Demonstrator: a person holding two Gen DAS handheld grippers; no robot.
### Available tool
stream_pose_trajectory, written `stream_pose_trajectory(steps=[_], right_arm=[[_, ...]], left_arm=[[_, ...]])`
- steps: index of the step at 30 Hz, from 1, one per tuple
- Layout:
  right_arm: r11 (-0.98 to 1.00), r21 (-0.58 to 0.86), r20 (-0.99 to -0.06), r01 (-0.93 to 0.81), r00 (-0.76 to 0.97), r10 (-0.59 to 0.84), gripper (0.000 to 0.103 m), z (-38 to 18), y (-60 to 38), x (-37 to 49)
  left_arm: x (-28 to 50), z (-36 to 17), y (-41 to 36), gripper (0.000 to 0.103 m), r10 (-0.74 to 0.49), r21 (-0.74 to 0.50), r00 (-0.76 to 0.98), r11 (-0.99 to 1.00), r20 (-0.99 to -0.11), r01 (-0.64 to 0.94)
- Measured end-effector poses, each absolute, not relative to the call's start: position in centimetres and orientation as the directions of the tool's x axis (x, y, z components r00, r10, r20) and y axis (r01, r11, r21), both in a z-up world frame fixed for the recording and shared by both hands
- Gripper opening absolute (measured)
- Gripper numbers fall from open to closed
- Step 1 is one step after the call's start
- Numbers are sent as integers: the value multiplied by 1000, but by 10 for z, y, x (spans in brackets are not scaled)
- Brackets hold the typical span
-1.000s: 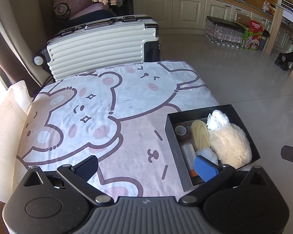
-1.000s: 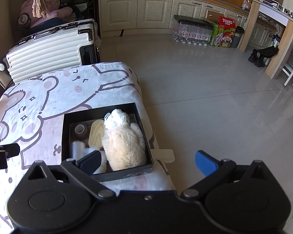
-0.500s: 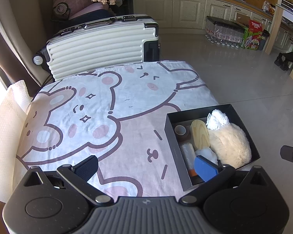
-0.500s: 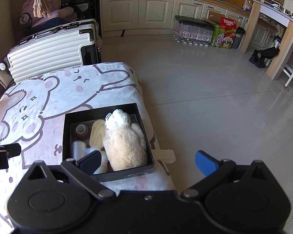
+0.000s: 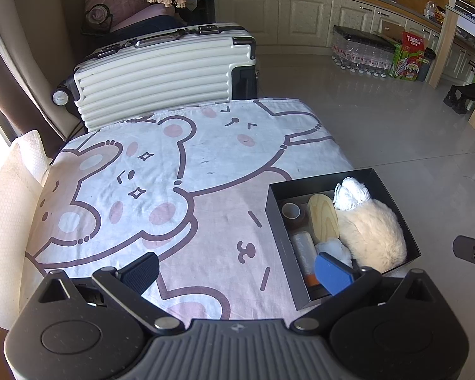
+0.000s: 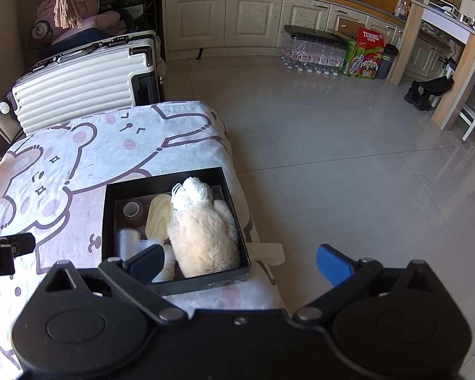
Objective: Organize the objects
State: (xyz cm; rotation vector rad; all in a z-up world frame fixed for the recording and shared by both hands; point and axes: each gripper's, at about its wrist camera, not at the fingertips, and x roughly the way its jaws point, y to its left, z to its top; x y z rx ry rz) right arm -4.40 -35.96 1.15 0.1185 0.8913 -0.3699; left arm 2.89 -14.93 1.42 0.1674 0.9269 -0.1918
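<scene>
A black box [image 5: 277, 221] [image 6: 109, 218] sits at the right edge of a table covered with a bear-print cloth [image 5: 174, 171] [image 6: 63, 158]. Inside lie a cream fluffy toy [image 5: 373, 237] [image 6: 202, 240], a white yarn ball [image 5: 351, 193] [image 6: 191, 191], an oval wooden piece [image 5: 323, 218] [image 6: 157, 217], a tape roll [image 5: 290, 210] [image 6: 132, 210] and a clear wrapped roll [image 5: 304, 247] [image 6: 126, 240]. My left gripper [image 5: 237, 269] hovers open over the table's near edge, left of the box. My right gripper [image 6: 240, 261] hangs open over the box's near right corner, nothing between its fingers.
A white ribbed suitcase [image 5: 161, 72] [image 6: 79, 85] stands behind the table. White folded cloth [image 5: 12, 190] lies along the table's left side. Beyond, tiled floor [image 6: 332, 158] leads to cabinets, a pack of water bottles [image 6: 313, 53] and a Tuborg carton [image 6: 367, 52].
</scene>
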Motion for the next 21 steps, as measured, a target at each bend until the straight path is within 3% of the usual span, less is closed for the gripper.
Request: stream_pose_trajectory(steps=[21], right_arm=[[932,-52,-779,359,570,-263,103,12,-356,-43]], left_arm=[[26,13,-156,103,-99,58,586,968,-804,242]])
